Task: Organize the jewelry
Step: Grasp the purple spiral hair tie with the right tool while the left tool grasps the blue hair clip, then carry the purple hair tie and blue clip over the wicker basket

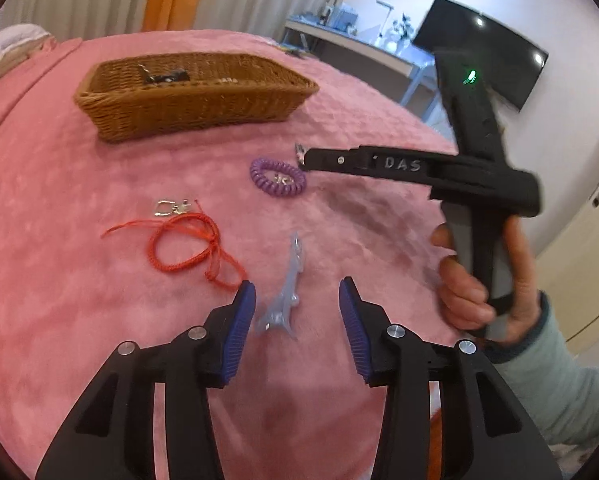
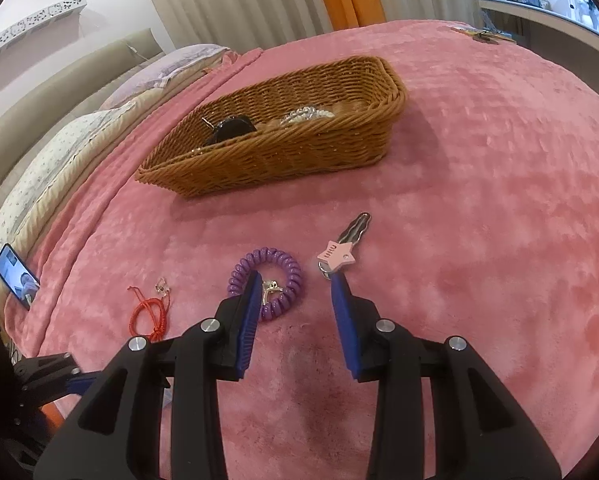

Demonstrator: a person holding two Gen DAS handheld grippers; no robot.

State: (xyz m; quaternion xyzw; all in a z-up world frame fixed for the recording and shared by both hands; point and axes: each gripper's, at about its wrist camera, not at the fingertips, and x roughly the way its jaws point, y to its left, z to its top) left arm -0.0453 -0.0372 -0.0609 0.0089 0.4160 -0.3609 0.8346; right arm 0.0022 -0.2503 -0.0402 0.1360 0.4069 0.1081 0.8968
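White letters "DAS" mark the right gripper [image 1: 301,158], its jaws apart, empty. The translucent blue hair clip [image 1: 284,300] lies lengthwise on the pink blanket [image 1: 79,300], between the released left gripper [image 1: 297,300] fingers, unpressed.

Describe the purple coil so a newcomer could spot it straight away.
Start at the wicker basket on the pink blanket. On the blanket in front of it lie several loose pieces; the purple coil is the spiral ring in the middle, with a small metal charm inside its loop. The red cord bracelet beside it is thin and knotted; the star hair clip is flat.
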